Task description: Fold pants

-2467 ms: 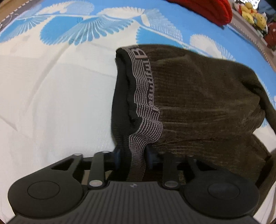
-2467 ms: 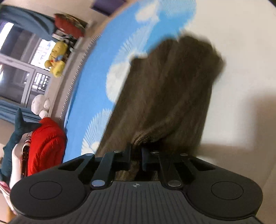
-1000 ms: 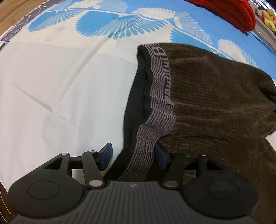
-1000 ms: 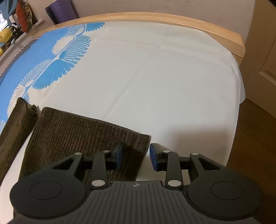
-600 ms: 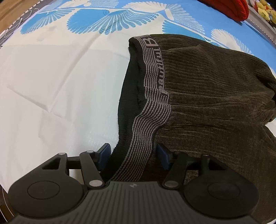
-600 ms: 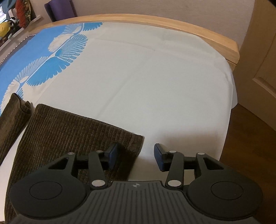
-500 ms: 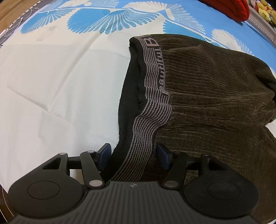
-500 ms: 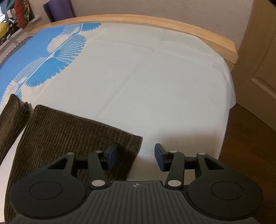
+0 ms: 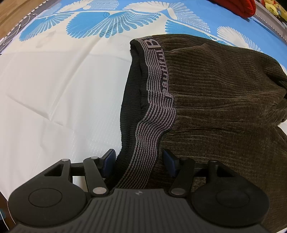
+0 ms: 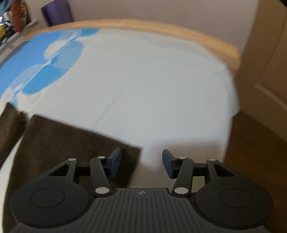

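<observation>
Dark brown corduroy pants (image 9: 215, 93) lie on the bed, with a striped grey waistband (image 9: 156, 100) running toward the camera in the left wrist view. My left gripper (image 9: 138, 161) is open, its jaws on either side of the waistband's near end, not pinching it. In the right wrist view, which is blurred, a pant leg end (image 10: 71, 139) lies flat on the sheet. My right gripper (image 10: 141, 163) is open over the leg's corner, left jaw above the fabric, right jaw above bare sheet.
The bed has a white sheet (image 10: 152, 89) with a blue fan pattern (image 9: 111, 19). A red garment (image 9: 238, 7) lies at the far edge. A wooden bed frame (image 10: 179, 32), a door (image 10: 265, 62) and wood floor (image 10: 254, 152) lie beyond.
Both grippers have opened and let go of the pants, which now lie on the bed. The right gripper has opened wider and is moving, blurring its view.
</observation>
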`<state>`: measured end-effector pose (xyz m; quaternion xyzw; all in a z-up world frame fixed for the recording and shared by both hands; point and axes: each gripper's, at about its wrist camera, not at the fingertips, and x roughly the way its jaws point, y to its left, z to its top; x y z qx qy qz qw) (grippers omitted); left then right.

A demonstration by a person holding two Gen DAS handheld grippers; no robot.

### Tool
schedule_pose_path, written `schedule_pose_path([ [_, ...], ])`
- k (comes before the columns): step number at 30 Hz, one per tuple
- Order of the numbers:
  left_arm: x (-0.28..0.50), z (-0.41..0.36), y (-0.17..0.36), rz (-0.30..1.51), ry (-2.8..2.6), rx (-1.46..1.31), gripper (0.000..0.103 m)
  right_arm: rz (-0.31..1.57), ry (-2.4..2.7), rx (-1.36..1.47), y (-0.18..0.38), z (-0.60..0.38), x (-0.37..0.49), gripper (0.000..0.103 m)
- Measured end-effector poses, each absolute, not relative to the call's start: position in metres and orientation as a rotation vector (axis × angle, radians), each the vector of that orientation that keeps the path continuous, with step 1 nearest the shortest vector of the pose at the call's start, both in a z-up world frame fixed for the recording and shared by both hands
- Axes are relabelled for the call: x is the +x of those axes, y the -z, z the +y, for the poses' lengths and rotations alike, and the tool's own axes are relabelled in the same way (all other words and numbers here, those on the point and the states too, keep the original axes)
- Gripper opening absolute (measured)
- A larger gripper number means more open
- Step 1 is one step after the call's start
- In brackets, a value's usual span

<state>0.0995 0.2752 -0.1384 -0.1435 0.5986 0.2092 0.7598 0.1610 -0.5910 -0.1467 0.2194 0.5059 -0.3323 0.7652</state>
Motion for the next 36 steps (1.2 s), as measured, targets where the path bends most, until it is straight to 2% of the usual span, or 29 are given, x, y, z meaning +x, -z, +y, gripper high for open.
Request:
schedule_pose_path([
  [2,0.100,0.275,0.138,1.303,-0.454,-0.310,0.064,1.111,0.703,0.453,0.148,-0.587,0.164,0.047],
  [3,0.100,0.274,0.138,1.303,-0.452,-0.305,0.065,1.111,0.687,0.442,0.147,-0.585,0.165,0.024],
  [6,0.100,0.274,0.138,1.304,-0.445,-0.297,0.064,1.074,0.667,0.414,0.136,-0.579,0.166,0.016],
  [9,0.100,0.275,0.139,1.306,-0.436,-0.319,0.064,0.960,0.804,0.473,0.105,-0.586,0.150,0.015],
  [11,0.100,0.272,0.140,1.315,-0.415,-0.319,0.064,1.037,0.984,0.482,0.109,-0.598,0.133,0.015],
  [13,0.099,0.268,0.139,1.318,-0.412,-0.284,0.064,1.140,1.053,0.621,0.129,-0.618,0.113,0.016],
  [15,0.096,0.268,0.139,1.323,-0.405,-0.285,0.064,1.084,1.010,0.707,0.127,-0.626,0.106,0.017],
  [17,0.094,0.270,0.139,1.326,-0.397,-0.295,0.064,1.047,0.896,0.613,0.117,-0.620,0.116,0.019],
  [18,0.092,0.271,0.139,1.327,-0.390,-0.301,0.062,1.038,0.859,0.569,0.114,-0.615,0.120,0.023],
  [20,0.089,0.272,0.139,1.324,-0.368,-0.311,0.050,1.056,0.819,0.478,0.113,-0.605,0.127,0.023],
  [23,0.086,0.267,0.136,1.313,-0.338,-0.273,0.041,1.094,0.815,0.440,0.120,-0.604,0.132,0.025],
  [24,0.085,0.265,0.135,1.312,-0.329,-0.259,0.041,1.103,0.831,0.435,0.121,-0.607,0.132,0.020],
  [27,0.083,0.266,0.135,1.318,-0.320,-0.265,0.042,1.122,0.887,0.449,0.125,-0.609,0.130,0.020],
  [30,0.084,0.271,0.132,1.306,-0.341,-0.292,0.051,1.083,0.921,0.416,0.118,-0.605,0.128,0.022],
  [32,0.087,0.268,0.123,1.268,-0.376,-0.247,0.054,1.009,0.918,0.335,0.103,-0.597,0.133,0.026],
  [34,0.090,0.261,0.111,1.212,-0.384,-0.200,0.054,0.933,0.873,0.282,0.089,-0.585,0.136,0.041],
  [36,0.093,0.254,0.101,1.160,-0.358,-0.204,0.054,0.871,0.771,0.293,0.079,-0.572,0.140,0.044],
])
